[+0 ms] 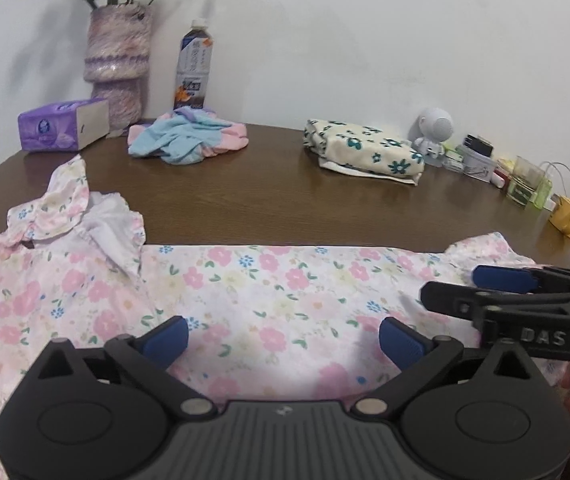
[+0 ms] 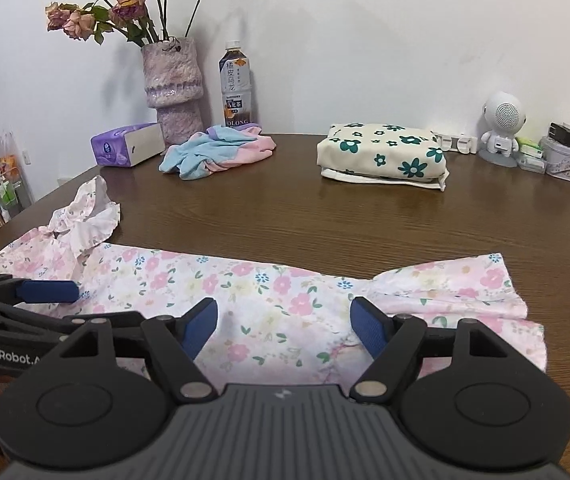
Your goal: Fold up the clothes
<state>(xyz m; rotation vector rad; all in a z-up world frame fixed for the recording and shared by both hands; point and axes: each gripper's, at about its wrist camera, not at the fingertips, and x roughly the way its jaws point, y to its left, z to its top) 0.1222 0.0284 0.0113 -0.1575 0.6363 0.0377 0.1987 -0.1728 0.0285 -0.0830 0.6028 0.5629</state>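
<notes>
A white garment printed with pink flowers (image 1: 269, 280) lies folded into a long band across the near part of the brown table (image 1: 269, 196). Its ruffled collar end (image 1: 85, 216) is at the left and a sleeve (image 2: 465, 284) spreads at the right. My left gripper (image 1: 283, 336) hovers open over the middle of the band, with nothing between its blue pads. My right gripper (image 2: 283, 320) is open too, just over the cloth (image 2: 269, 304) near the sleeve end, and holds nothing. Each gripper shows at the edge of the other's view.
Further back lie a folded cream garment with green flowers (image 2: 381, 156) and a crumpled blue and pink garment (image 2: 213, 152). Along the wall stand a purple tissue box (image 2: 125, 150), a vase of dried roses (image 2: 173, 84), a tea bottle (image 2: 237, 88) and a white robot figure (image 2: 501, 128) beside small clutter.
</notes>
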